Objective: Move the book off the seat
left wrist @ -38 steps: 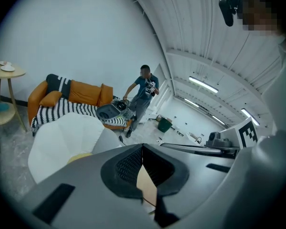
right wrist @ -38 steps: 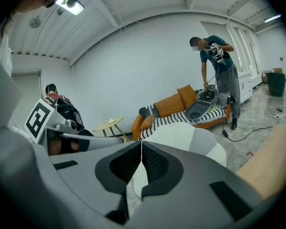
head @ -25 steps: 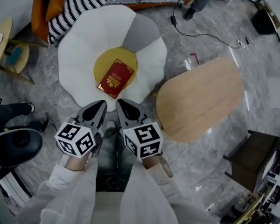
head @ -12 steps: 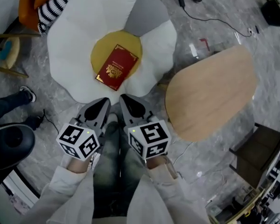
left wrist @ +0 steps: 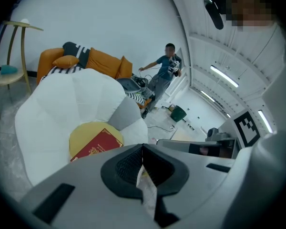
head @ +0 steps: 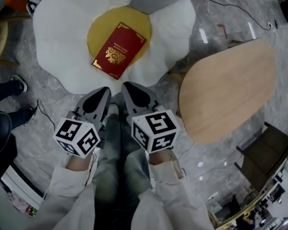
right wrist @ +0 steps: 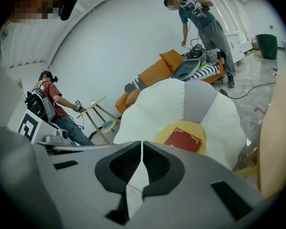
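Step in hand, as I read it: the reach-in, nothing gripped yet. The book (head: 119,50) lies flat, cover up, on the yellow cushion (head: 98,30) at the centre of the white petal-shaped seat (head: 57,42). It sits skewed, w/ its near corner at the cushion's rim. The left gripper (head: 105,91) & right gripper (head: 126,86) hang side by side over the person's knees, just short of the seat's near edge and apart from the book. Both point toward it.

Jaws: pressed together on both, nothing between them. Each gripper view shows only a thin seam.

To do it well:
- Spread one pair of jaws before getting to the book. Shut jaws would only shove it across the cushion.
- The book is thin & flat on soft padding, so prob. no gap under it. Come in low at the near corner, press the lower jaw into the cushion beside the edge, then slide it under & pinch across cover and pages.
- Bite deep enough, else the cover may fan open or the book may sag when lifted.
- The other gripper can pin the far edge so the book doesn't skate away.
- Lift clear of the petals before swinging out. The wooden desk (head: 228,92) at the right looks like the handiest drop spot, though that's a guess.
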`<action>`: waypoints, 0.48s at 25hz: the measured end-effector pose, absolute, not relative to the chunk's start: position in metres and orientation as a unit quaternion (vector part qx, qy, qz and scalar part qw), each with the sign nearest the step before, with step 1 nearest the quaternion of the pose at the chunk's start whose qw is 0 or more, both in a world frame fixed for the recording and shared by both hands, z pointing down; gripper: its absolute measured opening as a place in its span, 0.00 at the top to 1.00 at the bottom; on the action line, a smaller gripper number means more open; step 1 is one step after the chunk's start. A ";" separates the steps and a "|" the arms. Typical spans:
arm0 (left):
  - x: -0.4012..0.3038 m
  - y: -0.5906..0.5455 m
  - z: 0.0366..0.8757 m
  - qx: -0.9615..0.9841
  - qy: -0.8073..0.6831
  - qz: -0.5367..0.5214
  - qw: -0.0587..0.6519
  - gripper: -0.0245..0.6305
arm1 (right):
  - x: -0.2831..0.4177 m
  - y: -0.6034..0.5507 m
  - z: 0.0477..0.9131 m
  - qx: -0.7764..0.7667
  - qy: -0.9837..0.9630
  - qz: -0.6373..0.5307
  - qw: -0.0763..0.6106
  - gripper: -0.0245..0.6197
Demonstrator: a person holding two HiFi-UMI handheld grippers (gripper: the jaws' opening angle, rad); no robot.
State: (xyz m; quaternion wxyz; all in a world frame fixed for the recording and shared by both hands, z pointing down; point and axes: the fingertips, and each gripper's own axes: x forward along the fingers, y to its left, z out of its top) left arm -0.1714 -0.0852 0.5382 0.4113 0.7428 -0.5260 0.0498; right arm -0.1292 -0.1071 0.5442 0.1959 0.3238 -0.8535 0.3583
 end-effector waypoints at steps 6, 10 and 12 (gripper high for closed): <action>-0.173 -0.091 0.583 0.734 -0.527 0.056 0.426 0.95 | -0.137 -0.112 0.590 0.305 -0.850 0.382 0.198 0.94; -0.169 -0.094 0.616 0.725 -0.528 0.058 0.438 0.95 | -0.137 -0.112 0.622 0.302 -0.845 0.393 0.201 0.94; -0.168 -0.096 0.632 0.720 -0.528 0.058 0.447 0.95 | -0.134 -0.112 0.638 0.308 -0.839 0.402 0.200 0.94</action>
